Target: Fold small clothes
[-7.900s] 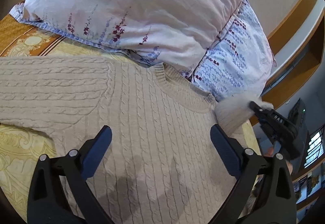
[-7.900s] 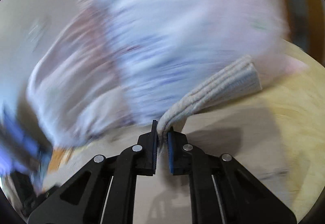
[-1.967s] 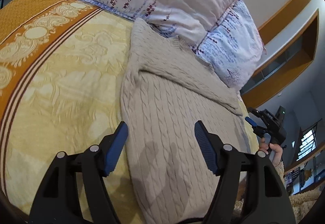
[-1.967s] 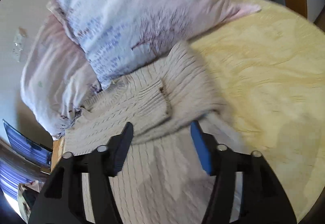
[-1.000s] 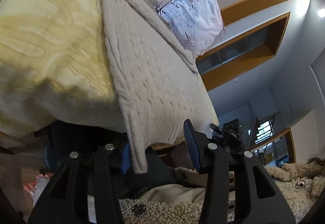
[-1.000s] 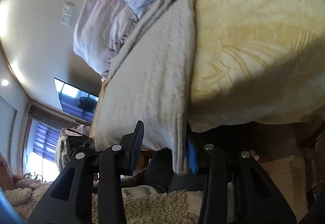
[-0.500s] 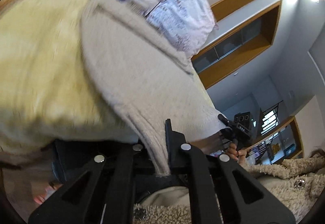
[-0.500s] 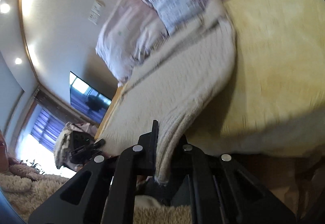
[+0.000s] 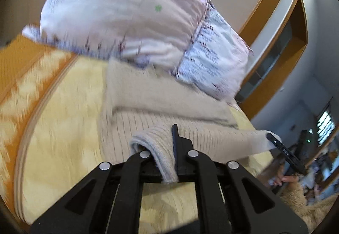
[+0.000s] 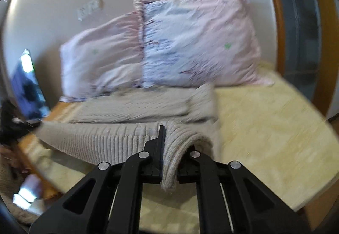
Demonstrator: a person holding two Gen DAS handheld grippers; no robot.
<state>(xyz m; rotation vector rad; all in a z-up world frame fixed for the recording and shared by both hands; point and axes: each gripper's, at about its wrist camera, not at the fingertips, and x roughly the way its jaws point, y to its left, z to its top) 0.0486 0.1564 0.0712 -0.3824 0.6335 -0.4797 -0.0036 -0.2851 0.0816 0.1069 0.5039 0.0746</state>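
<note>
A beige cable-knit sweater lies on the yellow bedspread with its sleeves folded in; it also shows in the right wrist view. My left gripper is shut on the sweater's ribbed bottom hem at its left corner. My right gripper is shut on the hem at the right corner. Both hold the hem lifted above the bed, over the sweater's lower body. The right gripper shows at the right of the left wrist view, and the left gripper at the left of the right wrist view.
Two floral pillows lean against the wall just behind the sweater's collar. The bedspread has an orange border at the left. A wooden-framed window is to the right. A screen stands left of the bed.
Both grippers closed on the hem hanging at the bed's edge, then lifted it and carried it up over the bed toward the pillows. The views are now level above the sweater.
</note>
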